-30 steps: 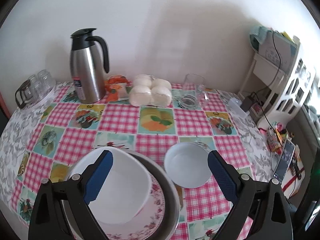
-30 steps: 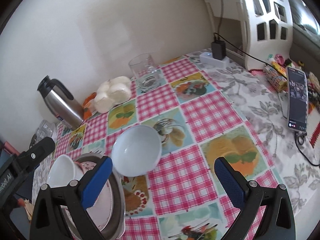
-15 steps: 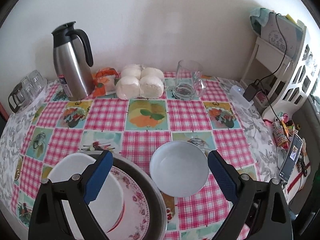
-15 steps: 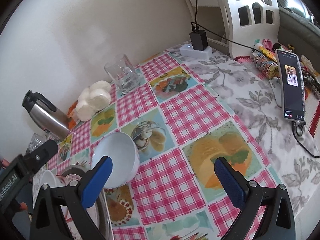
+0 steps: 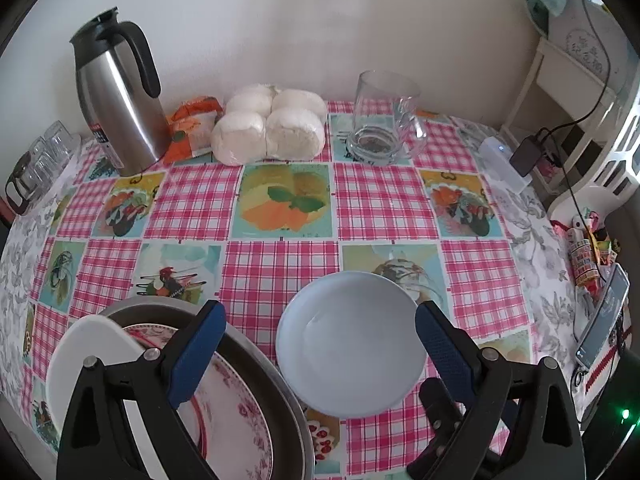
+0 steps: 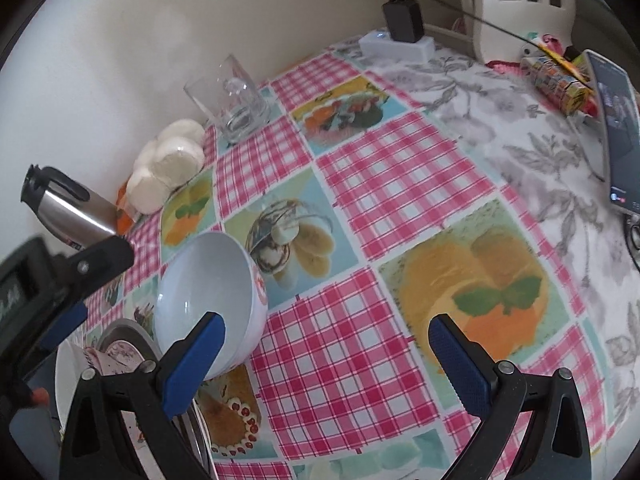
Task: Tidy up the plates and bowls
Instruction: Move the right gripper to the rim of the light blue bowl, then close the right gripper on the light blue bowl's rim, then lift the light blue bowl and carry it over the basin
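The left gripper [image 5: 318,346] hovers low over the desk [image 5: 384,200], tilted down, its jaws wide and empty with the bowl [image 5: 350,344] lying between the blue fingers [image 5: 196,354], mouth up. The right gripper [image 6: 326,362] is also spread wide and holds nothing, aimed across the checked cloth; in its view the bowl [image 6: 208,300] sits beside its left finger, just right of the metal tray [image 5: 288,412] that carries a floral plate [image 5: 236,420] and a white dish [image 5: 86,354].
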Tool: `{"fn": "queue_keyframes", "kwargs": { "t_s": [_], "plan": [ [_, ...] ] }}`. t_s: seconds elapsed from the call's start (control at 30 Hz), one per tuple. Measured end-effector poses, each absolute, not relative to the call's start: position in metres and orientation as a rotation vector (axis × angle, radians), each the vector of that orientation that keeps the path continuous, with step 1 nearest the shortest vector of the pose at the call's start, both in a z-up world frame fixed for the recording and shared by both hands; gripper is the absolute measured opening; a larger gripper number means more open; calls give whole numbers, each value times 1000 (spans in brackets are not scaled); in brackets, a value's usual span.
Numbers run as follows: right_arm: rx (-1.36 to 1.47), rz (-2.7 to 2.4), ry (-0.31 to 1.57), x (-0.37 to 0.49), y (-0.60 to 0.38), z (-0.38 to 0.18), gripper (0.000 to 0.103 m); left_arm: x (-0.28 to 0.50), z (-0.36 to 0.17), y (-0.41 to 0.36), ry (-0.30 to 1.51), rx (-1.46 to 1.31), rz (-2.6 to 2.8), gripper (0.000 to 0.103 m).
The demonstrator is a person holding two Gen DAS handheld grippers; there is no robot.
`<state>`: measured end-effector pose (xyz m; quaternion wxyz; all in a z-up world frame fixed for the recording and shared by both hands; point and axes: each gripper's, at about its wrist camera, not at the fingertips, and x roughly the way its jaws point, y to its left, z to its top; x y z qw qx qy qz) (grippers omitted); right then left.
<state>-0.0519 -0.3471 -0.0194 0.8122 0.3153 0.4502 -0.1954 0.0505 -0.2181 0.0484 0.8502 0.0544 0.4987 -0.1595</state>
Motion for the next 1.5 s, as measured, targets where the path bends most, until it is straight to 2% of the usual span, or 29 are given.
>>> {"fn": "queue_keyframes", "kwargs": {
  "t_s": [0.5, 0.67, 0.73, 0.8, 1.03, 1.23, 1.5],
  "plan": [
    [660, -383, 1043, -24, -326, -47, 98, 76, 18, -229, 1101, 170, -304, 96],
    [648, -402, 1060, -18, -324, -53, 88, 78, 13, -234, 1105, 188, -321, 96],
    [651, -411, 1056, -18, -324, -53, 80, 78, 12, -235, 1110, 191, -326, 96],
    [650, -414, 1049, -16, -323, -54, 76, 79, 10, -235, 1118, 188, -330, 95],
    [676, -356, 1019, -13, -316, -51, 49, 79, 9, -237, 1129, 195, -348, 95],
    [659, -372, 991, -10, -319, -47, 30, 79, 5, -238, 1143, 196, -362, 95],
    [689, -390, 974, -20, -334, -48, 25, 74, 4, -243, 1142, 216, -387, 93]
  ]
}}
